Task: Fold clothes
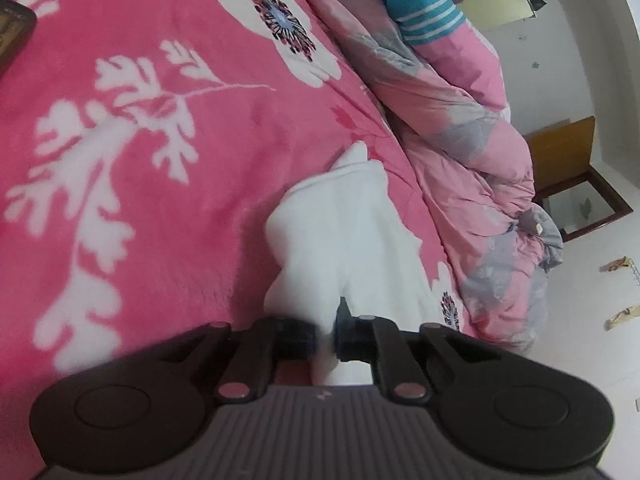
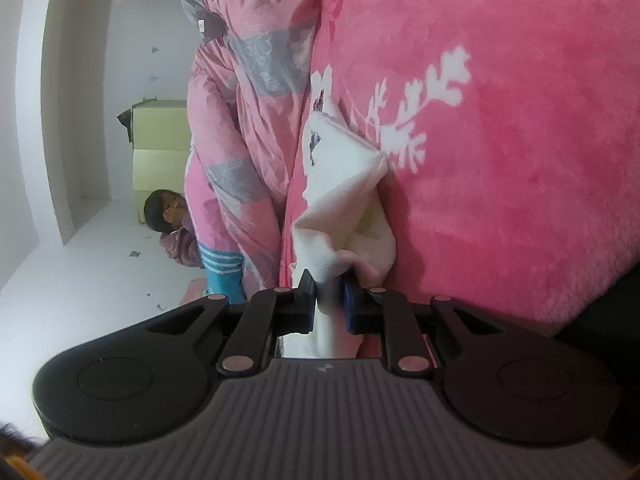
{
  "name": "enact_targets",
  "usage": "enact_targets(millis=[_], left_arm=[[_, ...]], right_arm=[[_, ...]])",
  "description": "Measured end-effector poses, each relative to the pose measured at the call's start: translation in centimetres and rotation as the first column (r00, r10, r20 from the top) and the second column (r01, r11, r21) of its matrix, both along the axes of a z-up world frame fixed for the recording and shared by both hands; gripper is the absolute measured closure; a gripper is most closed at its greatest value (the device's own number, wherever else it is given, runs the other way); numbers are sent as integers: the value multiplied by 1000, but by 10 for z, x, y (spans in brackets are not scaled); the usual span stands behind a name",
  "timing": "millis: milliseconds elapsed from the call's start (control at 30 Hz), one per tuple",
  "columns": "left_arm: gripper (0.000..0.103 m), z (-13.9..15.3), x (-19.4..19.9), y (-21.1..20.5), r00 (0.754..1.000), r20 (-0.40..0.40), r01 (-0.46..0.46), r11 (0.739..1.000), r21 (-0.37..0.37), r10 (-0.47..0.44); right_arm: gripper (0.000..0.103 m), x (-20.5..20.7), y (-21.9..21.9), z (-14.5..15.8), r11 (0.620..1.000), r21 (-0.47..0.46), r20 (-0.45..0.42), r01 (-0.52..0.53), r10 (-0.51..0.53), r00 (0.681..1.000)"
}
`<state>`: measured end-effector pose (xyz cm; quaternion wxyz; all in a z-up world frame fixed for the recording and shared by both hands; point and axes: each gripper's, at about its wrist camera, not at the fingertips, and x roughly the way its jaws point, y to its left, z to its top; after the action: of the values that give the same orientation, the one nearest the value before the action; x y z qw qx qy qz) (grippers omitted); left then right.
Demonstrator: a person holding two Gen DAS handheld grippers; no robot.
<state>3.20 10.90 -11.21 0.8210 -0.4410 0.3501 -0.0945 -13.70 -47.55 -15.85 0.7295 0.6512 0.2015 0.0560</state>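
Observation:
A small white garment point(image 1: 352, 232) lies bunched on a pink flowered blanket point(image 1: 160, 160). In the left wrist view my left gripper point(image 1: 328, 338) is shut on the near end of the white cloth, which passes between its dark pads. From the right wrist camera, the same white garment point(image 2: 344, 200) hangs stretched away from the fingers, with a small dark print on its far part. My right gripper point(image 2: 328, 300) is shut on its bunched near corner, blue pads pressing the cloth. Both views are rolled sideways.
A rumpled pink and grey quilt point(image 1: 472, 152) runs along the blanket's edge. A person point(image 2: 172, 216) in a blue striped sleeve point(image 1: 424, 4) sits beyond it. A wooden frame point(image 1: 580, 184) leans at the wall, and paper scraps point(image 1: 620, 312) lie on the white floor. A dark object point(image 1: 12, 32) rests at far left.

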Motion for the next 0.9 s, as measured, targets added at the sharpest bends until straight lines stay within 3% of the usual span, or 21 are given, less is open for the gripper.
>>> enact_targets(millis=[133,233,433,533,600,633,700,767,833,900], left_arm=[[97,35,-29,1,994,105,2,999,53,-8],[97,56,-57,1,987,160,3,996,92,-17],[97,57,-118,9,996,73,39,993,111,-47],[95,36,-131,13,995,-3,104,987,125,-104],[89,23,-133,16,988,-58,151,979,135,-145],[78,23,-134,19,985,-76,166,976,140,-157],[67,34,-142,32,982,-69,183,972,149,-175],[49,51,-154,46,985,-34,173,969,176,-170],[47,71,-157,54,988,15,149,961,234,-156],[45,86,-149,55,985,57,142,948,285,-165]], right_arm=[[94,6,0,15,995,-96,17,2,0,1000],[94,4,-4,28,994,-110,58,-9,16,998],[94,-31,-10,42,993,-105,67,-52,60,996],[94,-52,-11,38,987,-133,37,-86,92,995],[91,-57,-12,29,981,-162,-17,-105,103,994],[89,-57,-14,24,978,-173,-53,-112,105,993],[84,-58,-21,19,976,-183,-114,-116,96,989],[80,-67,-31,29,971,-220,-113,-89,65,991],[66,-78,-42,52,941,-337,-99,-34,0,995],[63,-87,-52,74,896,-444,-75,17,-56,996]])
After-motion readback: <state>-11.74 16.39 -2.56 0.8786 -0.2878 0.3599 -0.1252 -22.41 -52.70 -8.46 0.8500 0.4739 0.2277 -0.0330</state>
